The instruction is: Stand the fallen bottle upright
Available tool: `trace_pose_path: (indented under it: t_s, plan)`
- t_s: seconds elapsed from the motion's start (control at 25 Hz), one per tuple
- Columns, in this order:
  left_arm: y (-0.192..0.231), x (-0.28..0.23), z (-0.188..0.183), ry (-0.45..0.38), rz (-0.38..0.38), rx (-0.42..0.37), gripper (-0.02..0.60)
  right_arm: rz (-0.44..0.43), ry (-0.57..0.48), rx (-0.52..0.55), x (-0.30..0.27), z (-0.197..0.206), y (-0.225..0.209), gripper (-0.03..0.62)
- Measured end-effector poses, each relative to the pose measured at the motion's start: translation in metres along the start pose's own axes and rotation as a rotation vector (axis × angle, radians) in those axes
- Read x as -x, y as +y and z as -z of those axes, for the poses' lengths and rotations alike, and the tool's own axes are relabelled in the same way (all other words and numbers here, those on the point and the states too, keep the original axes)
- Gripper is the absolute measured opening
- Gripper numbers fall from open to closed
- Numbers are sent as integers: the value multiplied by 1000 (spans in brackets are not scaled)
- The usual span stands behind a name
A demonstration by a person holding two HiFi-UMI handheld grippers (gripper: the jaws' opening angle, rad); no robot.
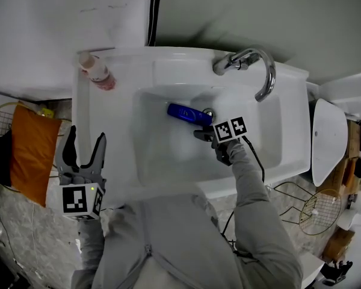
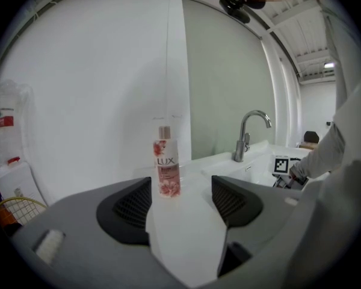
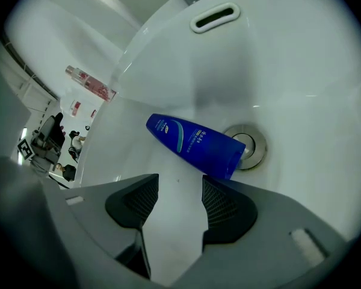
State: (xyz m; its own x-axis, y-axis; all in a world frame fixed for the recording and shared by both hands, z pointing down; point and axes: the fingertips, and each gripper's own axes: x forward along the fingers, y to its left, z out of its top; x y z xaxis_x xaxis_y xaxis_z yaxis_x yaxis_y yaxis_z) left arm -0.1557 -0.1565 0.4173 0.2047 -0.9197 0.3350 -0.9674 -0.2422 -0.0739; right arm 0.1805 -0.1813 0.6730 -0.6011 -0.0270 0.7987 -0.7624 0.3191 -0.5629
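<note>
Left gripper (image 1: pixel 85 135) idles, jaws spread wide, by the sink's (image 1: pixel 186 62) front-left corner, while the right gripper (image 1: pixel 201 135), also spread and empty, points at the blue bottle (image 1: pixel 188 113) lying by the drain (image 3: pixel 256 144), lining up a grab I guess.

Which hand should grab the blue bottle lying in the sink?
The right. The right gripper is down in the sink, open fingers just short of the blue bottle; the left gripper hangs outside the sink.

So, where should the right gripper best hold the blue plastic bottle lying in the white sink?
Probably mid-body, from above, jaws across its width: the blue plastic bottle lies flat on the white sink floor, both long sides free.
</note>
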Motion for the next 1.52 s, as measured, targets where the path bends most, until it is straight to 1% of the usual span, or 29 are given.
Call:
trace_pose_path:
  t_s: [0.12,0.2,0.28,0.4,0.56,0.68,0.8,0.96,1.04,1.16,1.24,1.36,1.52]
  plan:
    - [-2,-2,2,4,8,2,339,0,-27,-28,1,-4,2,225]
    - [-2,-3,3,6,12,4,339,-16,-61,-90,1,-9,5,225]
    - [-3,-4,4,6,14,7,339,-37,-114,-218,2,-15,5,225]
    - [-3,-5,4,2,18,13,339,-65,-246,-480,4,-22,1,226]
    - [-5,-7,4,-4,28,13,339,-52,-427,-772,2,-23,-9,226]
    - [-6,-7,4,-5,33,8,339,-35,-543,-949,4,-23,-16,227]
    - [-4,-7,6,-3,35,9,339,-33,-635,-1115,5,-24,-23,227]
    - [-4,-8,8,-2,44,10,339,-27,-745,-1291,5,-26,-28,227]
    - [-5,-8,8,-2,50,10,339,-6,-785,-1355,5,-24,-31,227]
    - [-6,-9,7,-6,52,10,339,25,-815,-1380,3,-22,-33,225]
    - [-5,-8,7,-7,51,10,339,16,-832,-1391,0,-22,-34,227]
    - [-4,-8,7,-1,51,8,339,-7,-881,-1445,-2,-24,-39,227]
    - [-3,-7,8,8,48,8,339,20,-918,-1511,-2,-26,-41,227]
